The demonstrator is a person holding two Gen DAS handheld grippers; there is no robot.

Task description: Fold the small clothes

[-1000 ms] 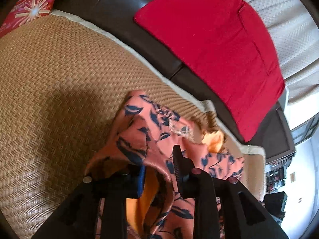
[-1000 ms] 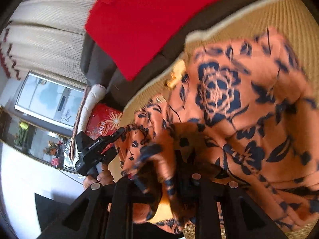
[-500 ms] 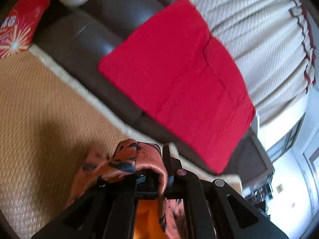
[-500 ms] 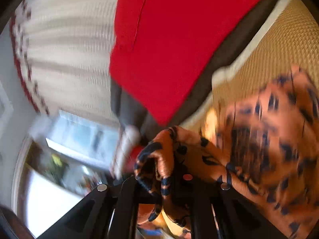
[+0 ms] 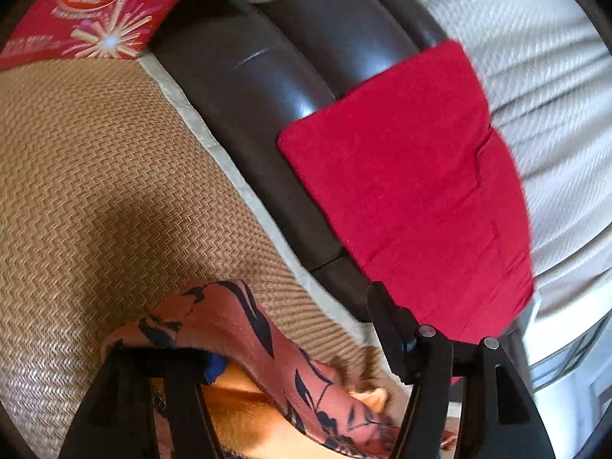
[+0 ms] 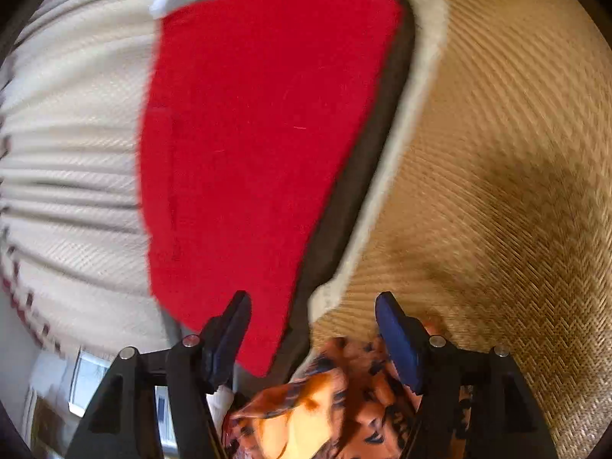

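The small garment [image 5: 237, 325] is orange-pink cloth with dark blue flowers and a plain orange inside. It lies bunched on the woven tan mat [image 5: 95, 176]. In the left wrist view my left gripper [image 5: 298, 348] is open; the cloth drapes over its left finger while the right finger [image 5: 390, 329] is bare. In the right wrist view my right gripper [image 6: 311, 329] is open, its jaws wide apart, and the garment [image 6: 329, 394] lies loose below and between the fingers.
A dark brown leather sofa back [image 5: 267, 88] runs along the mat's pale border. A red cloth [image 5: 413, 191] hangs over it, also in the right wrist view [image 6: 248, 134]. Cream curtains [image 5: 535, 57] hang behind. A red snack bag [image 5: 84, 11] lies at the mat's far corner.
Both grippers have opened and let go of the garment. Both have tipped up toward the sofa back, and the cloth has dropped low in each view.
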